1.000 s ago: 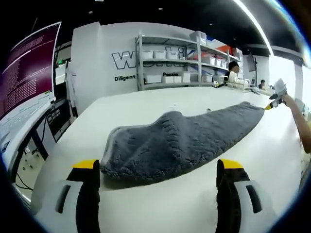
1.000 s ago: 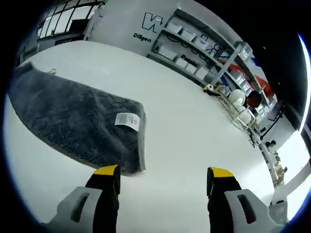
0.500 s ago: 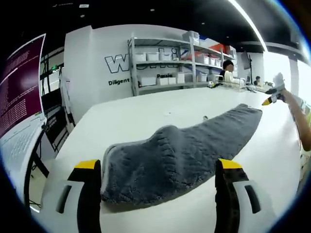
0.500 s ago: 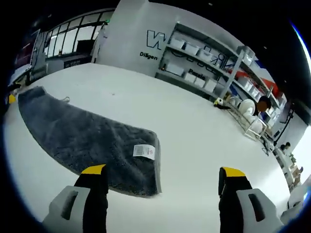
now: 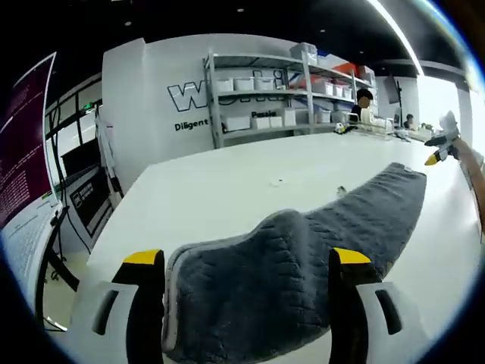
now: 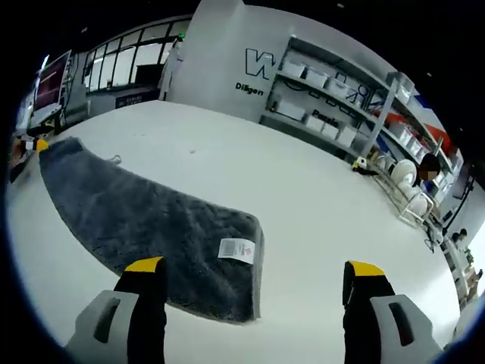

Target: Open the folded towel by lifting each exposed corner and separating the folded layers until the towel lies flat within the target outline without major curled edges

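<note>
A dark grey fluffy towel (image 5: 303,250) lies folded in a long strip across the white table (image 5: 227,182). In the left gripper view its near end bulges up between my open left gripper (image 5: 246,262), its yellow-tipped jaws on either side of the hump. In the right gripper view the towel (image 6: 144,227) stretches away to the left, with a white label (image 6: 237,249) near its close corner. My right gripper (image 6: 254,269) is open above the table, its left jaw over the towel's near edge. The other gripper's yellow tip (image 6: 42,144) shows at the towel's far end.
Shelves with white bins (image 5: 265,98) stand against the back wall beyond the table. A lit monitor (image 5: 23,152) sits off the table's left side. A rack with dishes (image 6: 394,182) stands at the table's far right. People are near the shelves.
Both views have shifted. The left gripper has come closer, so the towel's raised end now sits between its jaws. The right view has drawn back slightly from the label corner.
</note>
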The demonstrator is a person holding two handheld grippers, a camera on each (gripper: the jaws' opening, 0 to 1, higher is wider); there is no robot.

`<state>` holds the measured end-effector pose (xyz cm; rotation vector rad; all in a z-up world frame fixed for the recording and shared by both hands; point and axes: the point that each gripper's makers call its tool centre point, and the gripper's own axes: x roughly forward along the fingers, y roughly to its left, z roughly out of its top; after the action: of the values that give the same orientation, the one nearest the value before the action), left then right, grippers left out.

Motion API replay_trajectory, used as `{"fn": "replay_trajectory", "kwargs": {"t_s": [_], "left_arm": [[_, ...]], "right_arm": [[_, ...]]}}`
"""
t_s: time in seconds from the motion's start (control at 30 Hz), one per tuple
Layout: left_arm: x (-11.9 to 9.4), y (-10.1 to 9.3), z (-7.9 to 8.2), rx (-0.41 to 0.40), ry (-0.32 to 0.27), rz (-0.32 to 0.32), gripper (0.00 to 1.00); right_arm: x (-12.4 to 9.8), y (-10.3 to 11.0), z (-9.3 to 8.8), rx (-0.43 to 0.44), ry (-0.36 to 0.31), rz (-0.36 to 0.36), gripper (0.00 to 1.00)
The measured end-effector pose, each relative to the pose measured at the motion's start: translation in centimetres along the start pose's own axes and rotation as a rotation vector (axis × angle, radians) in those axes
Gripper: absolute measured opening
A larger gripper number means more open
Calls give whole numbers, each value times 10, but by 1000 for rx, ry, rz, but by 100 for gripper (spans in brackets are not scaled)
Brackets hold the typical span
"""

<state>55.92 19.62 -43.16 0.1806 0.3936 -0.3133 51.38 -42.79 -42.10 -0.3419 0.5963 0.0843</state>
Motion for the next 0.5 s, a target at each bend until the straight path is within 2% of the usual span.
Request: {"fn": "replay_trajectory", "kwargs": {"t_s": [0.13, 0.23, 0.37, 0.43, 0.5], "left_arm": [[16, 15, -11, 42, 32, 40, 81], [26, 24, -13, 8, 10, 60, 80], [38, 40, -23, 1, 47, 85, 77], [43, 49, -27, 26, 55, 111, 68], [47, 54, -32, 33, 69, 108, 59]], "right_arm": [[5, 2, 1, -5, 2, 16, 97], [8, 5, 0, -21, 11, 17, 96], [12, 4, 3, -31, 16, 23, 95], [14, 4, 5, -35, 17, 23, 94], [16, 4, 6, -37, 17, 21, 93]]}}
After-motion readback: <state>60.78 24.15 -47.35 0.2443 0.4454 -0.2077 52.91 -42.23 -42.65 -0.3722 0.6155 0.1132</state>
